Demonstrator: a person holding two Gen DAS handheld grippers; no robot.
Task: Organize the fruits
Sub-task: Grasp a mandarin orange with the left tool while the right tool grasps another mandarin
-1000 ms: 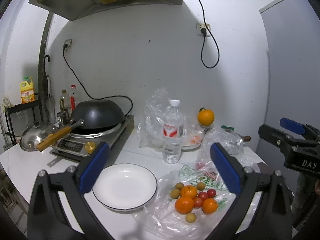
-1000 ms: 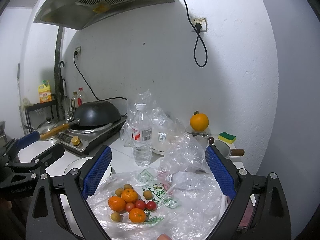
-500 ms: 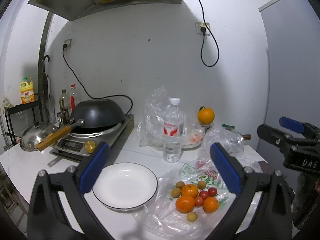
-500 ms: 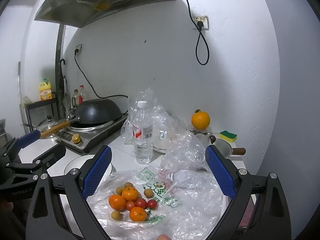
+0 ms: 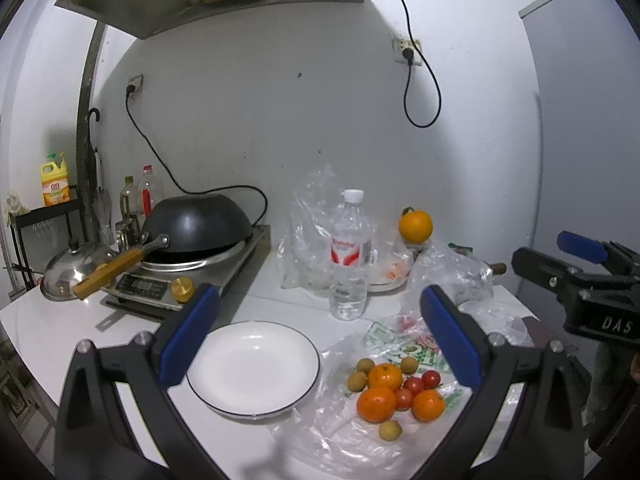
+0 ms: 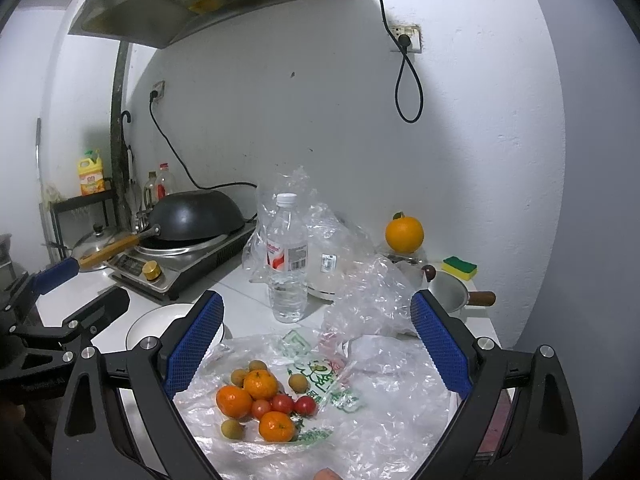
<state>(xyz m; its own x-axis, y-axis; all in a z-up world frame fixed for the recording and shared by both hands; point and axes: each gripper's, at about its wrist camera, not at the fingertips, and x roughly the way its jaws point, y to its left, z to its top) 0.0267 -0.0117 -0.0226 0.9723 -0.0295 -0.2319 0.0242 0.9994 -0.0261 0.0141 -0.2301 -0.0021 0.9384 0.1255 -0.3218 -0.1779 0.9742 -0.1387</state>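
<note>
Left gripper point(image 5: 320, 328) and right gripper point(image 6: 316, 340) hovered spread wide, grasping nothing. Fruits point(image 6: 262, 400) lay heaped on a crumpled plastic bag point(image 6: 384, 396), at 3 o'clock of the white plate point(image 5: 256, 364); the right gripper's finger partly hid that plate. A water bottle point(image 5: 350, 264) stood behind.

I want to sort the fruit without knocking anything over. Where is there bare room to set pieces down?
The white plate is bare. So is the counter strip between it and the stove. It is crowded around the water bottle, and crumpled plastic bags cover the right side, with the fruit pile lying on them.
</note>
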